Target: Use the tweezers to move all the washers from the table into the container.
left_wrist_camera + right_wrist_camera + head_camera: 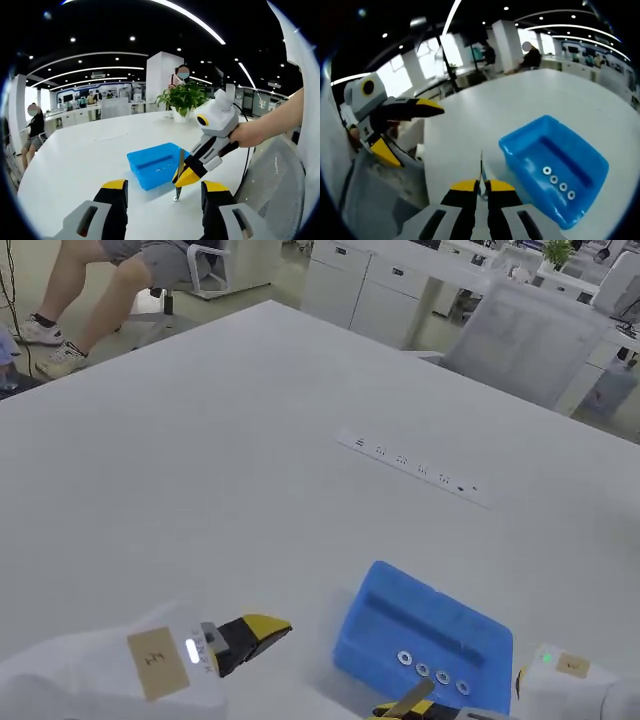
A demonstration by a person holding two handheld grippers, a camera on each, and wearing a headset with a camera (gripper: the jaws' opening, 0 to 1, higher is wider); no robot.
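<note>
White left hand-held gripper point(165, 186) with yellow-tipped black jaws spread wide, empty, matching right hand-held gripper point(482, 186) with jaws pinched on slim metal tweezers point(481, 167), bare right hand point(246, 135) grasping its body

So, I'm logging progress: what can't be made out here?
Left gripper view: whether the thin metal tweezers hold anything at their tip; too small.
Head view: yellow-tipped right gripper, cut off by the bottom edge.
Head view: near part of the white table, also cropped there, so leftovers unknown.
</note>
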